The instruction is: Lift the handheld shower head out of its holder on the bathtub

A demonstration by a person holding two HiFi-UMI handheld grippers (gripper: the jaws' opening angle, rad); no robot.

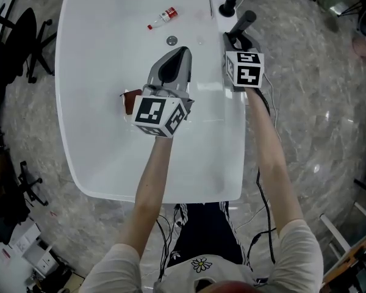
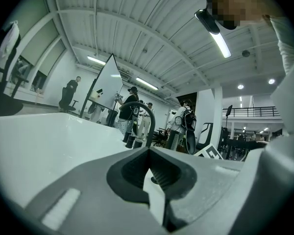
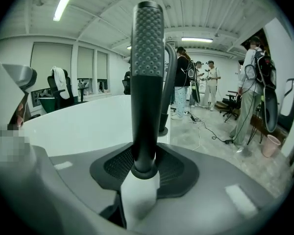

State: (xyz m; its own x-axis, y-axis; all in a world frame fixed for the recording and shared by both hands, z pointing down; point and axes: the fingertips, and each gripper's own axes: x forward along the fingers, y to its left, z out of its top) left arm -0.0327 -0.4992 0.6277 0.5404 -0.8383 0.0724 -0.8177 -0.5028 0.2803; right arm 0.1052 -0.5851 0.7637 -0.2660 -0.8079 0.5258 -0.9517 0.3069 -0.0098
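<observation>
Head view: bottle [image 1: 163,18], drain [image 1: 171,40] left of shower head [image 1: 244,23].

The bathtub [image 1: 97,54] is smooth, glossy white, and the floor [image 1: 317,115] around it looks like polished grey veined stone. The handheld shower head [image 3: 146,77] is matt black with a finely dimpled face. The right gripper [image 3: 139,177] is matt grey plastic with dark ribbed pads [image 3: 176,168].

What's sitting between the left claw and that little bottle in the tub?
In the head view, only the round drain in the bathtub floor lies between the left gripper and the bottle.
</observation>
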